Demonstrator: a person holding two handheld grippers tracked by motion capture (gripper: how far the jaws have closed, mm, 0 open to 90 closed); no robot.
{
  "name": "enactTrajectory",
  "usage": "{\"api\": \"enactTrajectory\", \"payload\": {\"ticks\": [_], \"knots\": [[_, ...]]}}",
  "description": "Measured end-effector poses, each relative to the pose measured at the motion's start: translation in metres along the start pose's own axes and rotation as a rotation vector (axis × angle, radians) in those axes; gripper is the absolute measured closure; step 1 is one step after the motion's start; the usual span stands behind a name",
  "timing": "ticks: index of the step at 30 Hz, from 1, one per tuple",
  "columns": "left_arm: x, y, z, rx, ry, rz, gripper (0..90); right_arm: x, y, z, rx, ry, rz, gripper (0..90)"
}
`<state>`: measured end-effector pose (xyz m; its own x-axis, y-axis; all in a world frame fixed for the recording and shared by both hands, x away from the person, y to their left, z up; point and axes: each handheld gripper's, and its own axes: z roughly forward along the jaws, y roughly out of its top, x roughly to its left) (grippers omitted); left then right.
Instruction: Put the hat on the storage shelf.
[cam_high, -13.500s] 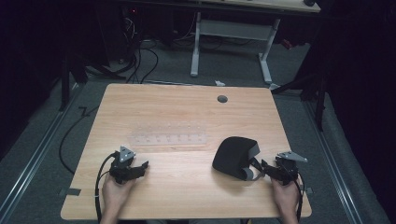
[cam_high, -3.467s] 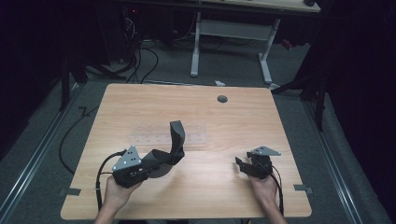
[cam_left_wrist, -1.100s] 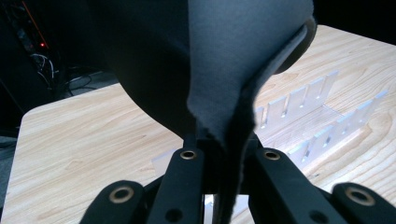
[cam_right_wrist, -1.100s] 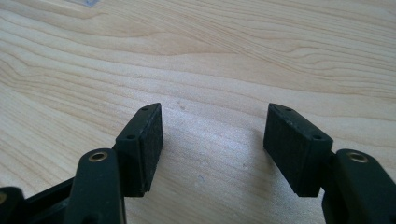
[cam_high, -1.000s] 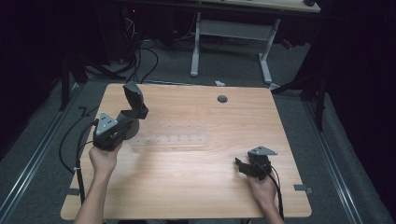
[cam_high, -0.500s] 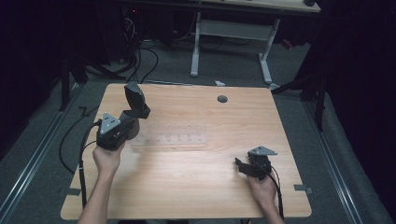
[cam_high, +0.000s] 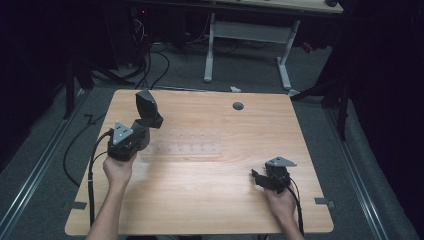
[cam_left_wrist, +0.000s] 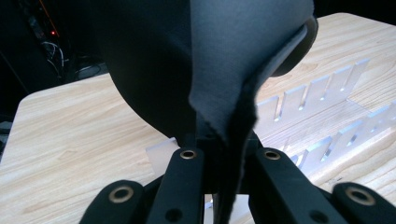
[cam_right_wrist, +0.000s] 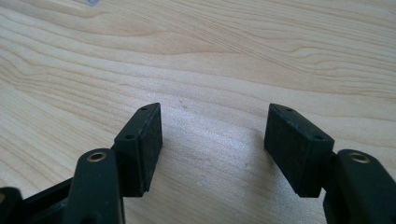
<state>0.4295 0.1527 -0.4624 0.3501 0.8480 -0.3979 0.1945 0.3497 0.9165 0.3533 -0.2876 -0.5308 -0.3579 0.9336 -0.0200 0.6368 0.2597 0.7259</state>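
My left gripper (cam_high: 148, 125) is lifted over the left part of the wooden table (cam_high: 210, 200). It is shut on a black piece of fabric (cam_high: 146, 106), which stands up folded above the jaws. In the left gripper view the fabric (cam_left_wrist: 201, 60) is pinched edge-on in the gripper (cam_left_wrist: 223, 148) and hides most of what lies beyond. A clear slotted rack (cam_high: 187, 145) lies flat mid-table, its left end just beside that gripper; its slots (cam_left_wrist: 322, 116) show to the right of the fabric. My right gripper (cam_high: 256, 178) rests low at the front right, open, with bare wood between its pads (cam_right_wrist: 212, 140).
A round grey grommet (cam_high: 238, 106) sits near the table's far edge. A black cable (cam_high: 92, 175) trails from the left gripper over the front left edge. Beyond the table stands a white desk frame (cam_high: 245, 35) among floor cables.
The fabric once lay by the right gripper; the left gripper then carried it from the front middle to the far left. Over the last second nothing has visibly moved.
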Motion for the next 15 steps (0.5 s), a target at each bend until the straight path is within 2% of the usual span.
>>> {"api": "enactTrajectory", "payload": {"ticks": [5, 8, 13, 15], "knots": [[0.005, -0.005, 0.000, 0.004, 0.003, -0.021, 85.8, 0.000, 0.000, 0.000, 0.000, 0.000, 0.000, 37.2], [0.006, -0.009, 0.000, 0.017, 0.003, -0.018, 85.8, 0.000, 0.000, 0.000, 0.000, 0.001, -0.001, 37.2], [0.010, -0.010, -0.001, 0.006, -0.002, -0.048, 85.5, 0.000, 0.000, 0.000, 0.000, 0.001, -0.001, 37.2], [0.011, -0.011, -0.003, 0.009, -0.003, -0.045, 85.0, 0.000, 0.000, 0.000, 0.000, 0.001, 0.000, 37.1]]}}
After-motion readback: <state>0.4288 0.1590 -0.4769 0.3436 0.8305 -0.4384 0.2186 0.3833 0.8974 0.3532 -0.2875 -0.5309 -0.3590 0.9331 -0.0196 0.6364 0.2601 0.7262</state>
